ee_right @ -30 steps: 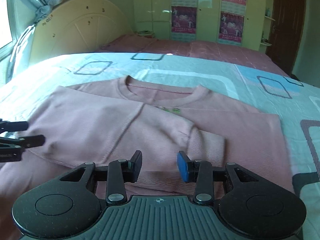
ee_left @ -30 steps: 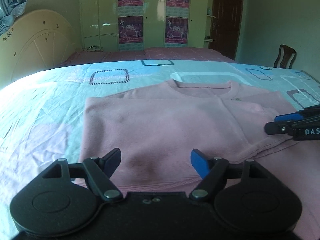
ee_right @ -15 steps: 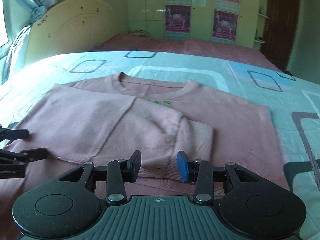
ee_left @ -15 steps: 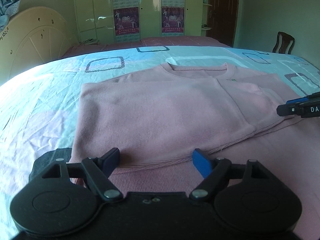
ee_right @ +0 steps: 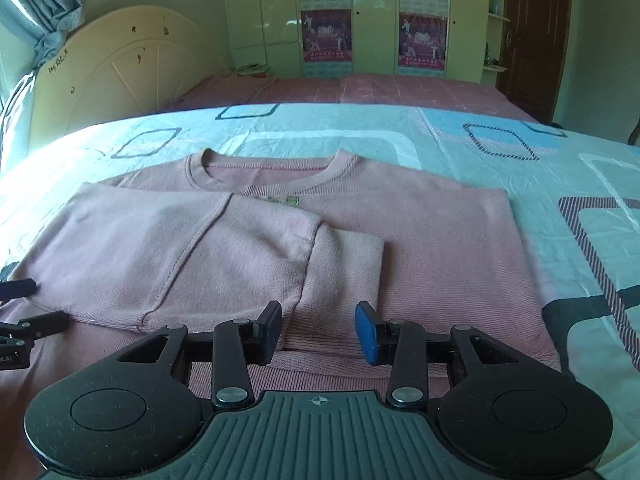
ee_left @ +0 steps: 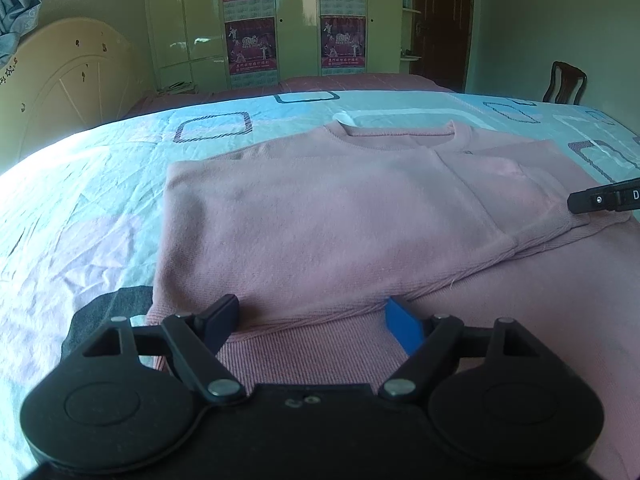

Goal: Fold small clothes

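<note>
— From the left hand's camera, how far along is it?

— The pink sweater (ee_left: 320, 216) lies flat on the bed (ee_left: 80, 208), neck towards the wardrobe (ee_left: 192, 20). One side and its sleeve are already folded across the body, I'd say. The left hand-held gripper (ee_left: 312, 320) hangs over the near hem with its jaws wide apart and nothing between them. The tip of the right hand-held gripper (ee_left: 600, 200) pokes in at the edge, over the sleeve cuff.

— What's left?

— As I judge it, the other side has yet to come in, then the bottom must go up to the neck.

— And from the right hand's camera?

— Same sweater (ee_right: 440, 248), the folded sleeve (ee_right: 344, 264) ending just ahead of the right hand-held gripper (ee_right: 320, 332). Its jaws stand partly apart, above the cloth, pressing on nothing. The left hand-held gripper (ee_right: 24, 312) shows at the far edge, open too.

— Anything in the way?

— Not really. A headboard (ee_right: 120, 76), posters (ee_right: 328, 36) on the wardrobe doors, a curtain (ee_right: 44, 4), all well apart. In the left view a chair (ee_left: 564, 88) stands by the wall, and a dark patch (ee_left: 108, 308) sits beside the hem; I cannot tell what it is.
</note>
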Demonstrator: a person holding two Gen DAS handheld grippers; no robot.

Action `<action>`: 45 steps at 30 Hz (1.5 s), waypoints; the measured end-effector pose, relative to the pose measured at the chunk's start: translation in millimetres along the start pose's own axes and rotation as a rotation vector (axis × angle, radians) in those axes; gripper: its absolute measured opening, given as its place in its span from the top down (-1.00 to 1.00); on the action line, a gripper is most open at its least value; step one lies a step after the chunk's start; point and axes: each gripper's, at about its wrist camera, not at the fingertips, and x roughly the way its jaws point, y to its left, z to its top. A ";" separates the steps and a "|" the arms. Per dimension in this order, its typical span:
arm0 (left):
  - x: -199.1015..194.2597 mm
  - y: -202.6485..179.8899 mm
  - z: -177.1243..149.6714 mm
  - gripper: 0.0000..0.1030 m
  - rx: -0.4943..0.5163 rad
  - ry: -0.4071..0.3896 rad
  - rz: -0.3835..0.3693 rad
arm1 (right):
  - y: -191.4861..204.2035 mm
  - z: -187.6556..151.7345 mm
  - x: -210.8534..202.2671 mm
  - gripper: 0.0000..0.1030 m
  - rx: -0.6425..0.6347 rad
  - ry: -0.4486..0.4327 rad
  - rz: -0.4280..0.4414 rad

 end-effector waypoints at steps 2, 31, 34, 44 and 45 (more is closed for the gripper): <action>0.7 -1.3 -0.4 -0.55 0.003 0.000 0.004 | -5.6 -3.7 9.9 0.23 0.010 0.062 -0.023; -124.8 -17.3 -80.2 -0.13 -0.138 0.082 0.124 | -113.2 -122.5 -159.4 0.22 0.185 0.038 0.017; -151.2 -12.7 -99.6 0.04 -0.198 0.078 0.126 | -128.5 -144.6 -178.5 0.22 0.263 0.046 0.032; -219.2 -5.8 -163.6 -0.60 -0.332 0.068 0.069 | -149.2 -194.0 -225.7 -0.48 0.391 0.047 0.202; -222.9 -5.9 -166.7 -0.57 -0.344 0.067 0.049 | -148.1 -198.5 -227.4 -0.45 0.400 0.054 0.224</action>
